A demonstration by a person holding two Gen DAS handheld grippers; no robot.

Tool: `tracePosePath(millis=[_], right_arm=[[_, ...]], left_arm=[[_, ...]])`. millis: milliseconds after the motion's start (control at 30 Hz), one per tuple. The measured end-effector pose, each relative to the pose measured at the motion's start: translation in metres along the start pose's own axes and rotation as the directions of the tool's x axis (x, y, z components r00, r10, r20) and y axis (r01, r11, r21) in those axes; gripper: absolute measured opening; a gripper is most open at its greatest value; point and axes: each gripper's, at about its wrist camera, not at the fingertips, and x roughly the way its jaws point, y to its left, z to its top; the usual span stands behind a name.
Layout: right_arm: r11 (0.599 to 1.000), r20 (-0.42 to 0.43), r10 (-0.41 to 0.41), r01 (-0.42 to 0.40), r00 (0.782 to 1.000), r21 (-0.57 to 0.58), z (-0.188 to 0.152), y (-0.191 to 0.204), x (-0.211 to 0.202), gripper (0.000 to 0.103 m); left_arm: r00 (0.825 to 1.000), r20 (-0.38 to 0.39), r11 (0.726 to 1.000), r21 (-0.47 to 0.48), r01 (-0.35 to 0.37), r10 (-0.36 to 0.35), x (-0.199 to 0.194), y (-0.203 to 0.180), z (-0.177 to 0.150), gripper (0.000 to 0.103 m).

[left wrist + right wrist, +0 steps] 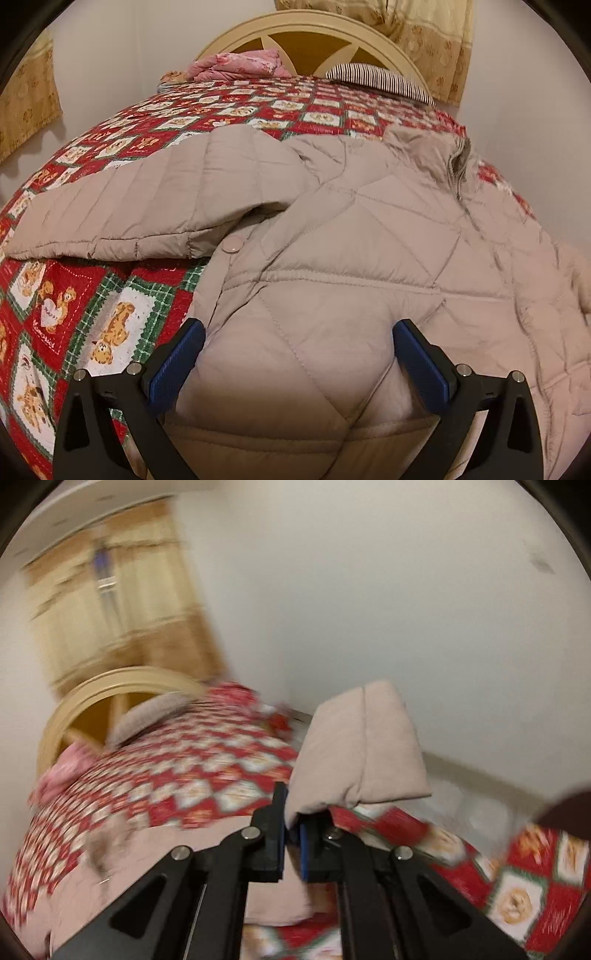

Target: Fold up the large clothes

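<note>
bed w/ red quilt: left claw spread over beige jacket; right claw clamped on its sleeve.

Beige quilted padded jacket spread on red-and-green checked teddy-bear bedspread, collar toward far end. One sleeve stretched out leftward across bedspread. Left gripper at near hem, jaws wide apart, straddling hem fold. Crumpled pink floral cloth and striped pillow at far end, before cream arched wooden headboard. Right gripper clamped on other sleeve's cuff, raised above bedspread's right side.
</note>
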Motion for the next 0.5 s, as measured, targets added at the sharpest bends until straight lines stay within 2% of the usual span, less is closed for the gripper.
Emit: tracePosePath(millis=[100,200,233,267,333,400,433,467,500], right_arm=[[0.986,-0.012,0.137,-0.138,0.99,-0.095,0.0,0.06,-0.013,0.008],[0.943,-0.081,0.286,-0.295,0.955,-0.15,-0.015,0.124,-0.011,0.008],[0.918,-0.119,0.346,-0.362,0.931,-0.161,-0.026,0.15,-0.009,0.008],[0.902,-0.144,0.377,-0.398,0.915,-0.164,-0.033,0.165,-0.001,0.008],[0.857,-0.215,0.453,-0.489,0.865,-0.162,-0.056,0.205,0.008,0.008],[0.813,-0.294,0.511,-0.565,0.808,-0.14,-0.081,0.239,0.021,0.008],[0.786,-0.348,0.539,-0.607,0.767,-0.119,-0.098,0.257,0.03,0.007],[0.772,-0.38,0.549,-0.626,0.744,-0.109,-0.107,0.269,0.038,0.008],[0.756,-0.428,0.556,-0.648,0.713,-0.096,-0.124,0.283,0.049,0.008]], left_arm=[[0.999,0.03,0.998,-0.047,0.041,-0.04,-0.007,0.009,0.0,0.102],[0.995,0.073,0.993,-0.093,0.067,-0.06,-0.017,0.016,-0.002,0.102],[0.995,0.086,0.993,-0.101,0.064,-0.056,-0.02,0.018,-0.003,0.102],[0.994,0.102,0.992,-0.109,0.059,-0.048,-0.023,0.019,-0.004,0.102],[0.991,0.134,0.99,-0.131,0.047,-0.029,-0.03,0.023,-0.005,0.102],[0.987,0.159,0.986,-0.158,0.043,-0.017,-0.034,0.029,-0.006,0.102],[0.986,0.167,0.984,-0.174,0.043,-0.014,-0.035,0.033,-0.006,0.102],[0.985,0.17,0.981,-0.189,0.045,-0.013,-0.036,0.037,-0.006,0.102],[0.986,0.168,0.978,-0.202,0.05,-0.016,-0.035,0.039,-0.005,0.102]])
